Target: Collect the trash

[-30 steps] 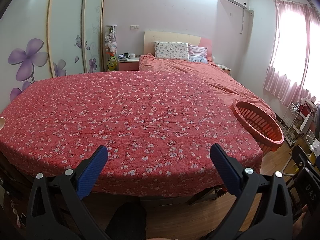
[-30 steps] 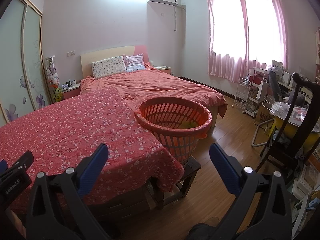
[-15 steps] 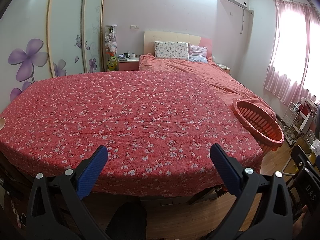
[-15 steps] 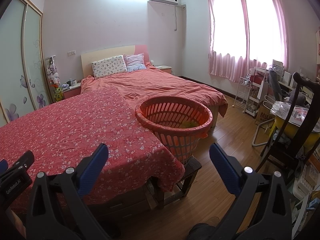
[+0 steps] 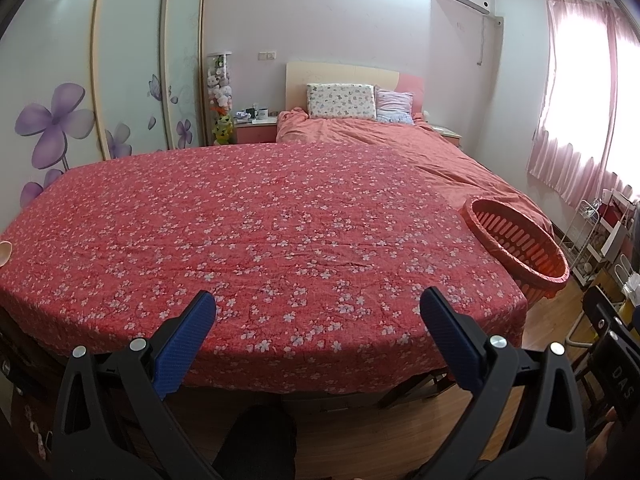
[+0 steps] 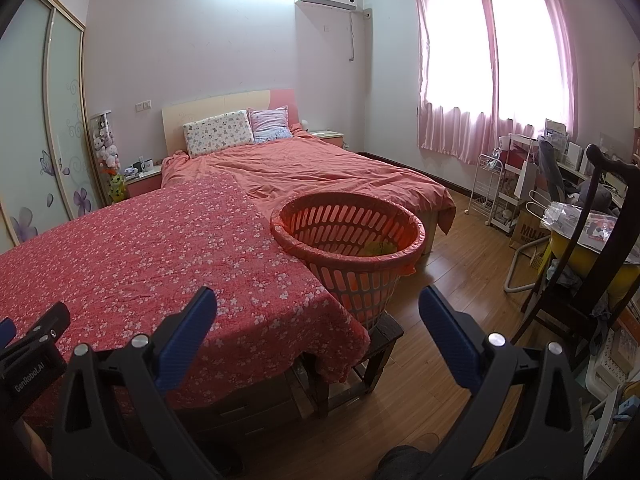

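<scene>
Only trash visible: a crumpled yellow-green scrap (image 6: 380, 247) lying inside the orange basket (image 6: 352, 240) at the bench's right corner. It looks light and soft; a pinch anywhere would likely hold. Floral cloth (image 5: 260, 232) on the bench shows no litter. Left gripper (image 5: 318, 330) and right gripper (image 6: 318, 328) hold nothing, jaws apart. Chair (image 6: 592, 264) crowds the right.

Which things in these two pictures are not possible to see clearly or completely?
- Orange slotted plastic basket: the right wrist view shows something yellow-green inside; the rim hides most of it.
- Same basket in the left wrist view: too oblique to see the contents.
- Pale round object: cut off by the left edge of the left wrist view.
- Pink nightstand: the items on it are too small to identify.
</scene>
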`<state>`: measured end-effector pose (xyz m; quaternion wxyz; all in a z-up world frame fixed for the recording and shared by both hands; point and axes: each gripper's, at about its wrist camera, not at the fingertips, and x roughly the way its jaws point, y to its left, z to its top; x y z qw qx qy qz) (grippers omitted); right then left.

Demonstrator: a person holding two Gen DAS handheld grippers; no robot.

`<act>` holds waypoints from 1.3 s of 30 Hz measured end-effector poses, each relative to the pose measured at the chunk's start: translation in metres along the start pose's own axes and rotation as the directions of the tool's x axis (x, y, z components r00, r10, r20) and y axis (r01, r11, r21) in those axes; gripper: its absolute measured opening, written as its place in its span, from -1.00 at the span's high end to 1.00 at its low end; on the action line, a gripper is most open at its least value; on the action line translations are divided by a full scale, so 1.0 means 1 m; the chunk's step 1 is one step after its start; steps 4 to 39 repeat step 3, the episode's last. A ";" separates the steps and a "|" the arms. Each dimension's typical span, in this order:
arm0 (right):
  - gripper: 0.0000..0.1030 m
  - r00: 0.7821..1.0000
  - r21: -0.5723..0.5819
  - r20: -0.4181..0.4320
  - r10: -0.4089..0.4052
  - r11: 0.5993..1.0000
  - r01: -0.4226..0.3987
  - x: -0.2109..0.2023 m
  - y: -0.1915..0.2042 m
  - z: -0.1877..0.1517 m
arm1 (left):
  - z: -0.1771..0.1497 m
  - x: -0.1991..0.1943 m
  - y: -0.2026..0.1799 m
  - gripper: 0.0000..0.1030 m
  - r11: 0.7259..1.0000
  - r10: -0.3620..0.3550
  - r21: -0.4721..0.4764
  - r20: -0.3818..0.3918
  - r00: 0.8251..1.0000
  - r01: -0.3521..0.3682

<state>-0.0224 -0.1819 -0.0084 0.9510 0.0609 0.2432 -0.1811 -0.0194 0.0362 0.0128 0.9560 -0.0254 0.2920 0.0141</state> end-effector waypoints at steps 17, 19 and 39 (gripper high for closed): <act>-0.92 1.000 0.001 0.000 0.000 1.000 0.000 0.000 0.000 0.000 | 0.000 0.000 0.000 -0.96 1.000 -0.001 -0.001 0.000 1.000 0.001; -0.92 1.000 0.001 0.000 0.000 1.000 0.000 0.000 0.000 0.000 | 0.000 0.000 0.000 -0.96 1.000 -0.001 -0.001 0.000 1.000 0.001; -0.92 1.000 0.001 0.000 0.000 1.000 0.000 0.000 0.000 0.000 | 0.000 0.000 0.000 -0.96 1.000 -0.001 -0.001 0.000 1.000 0.001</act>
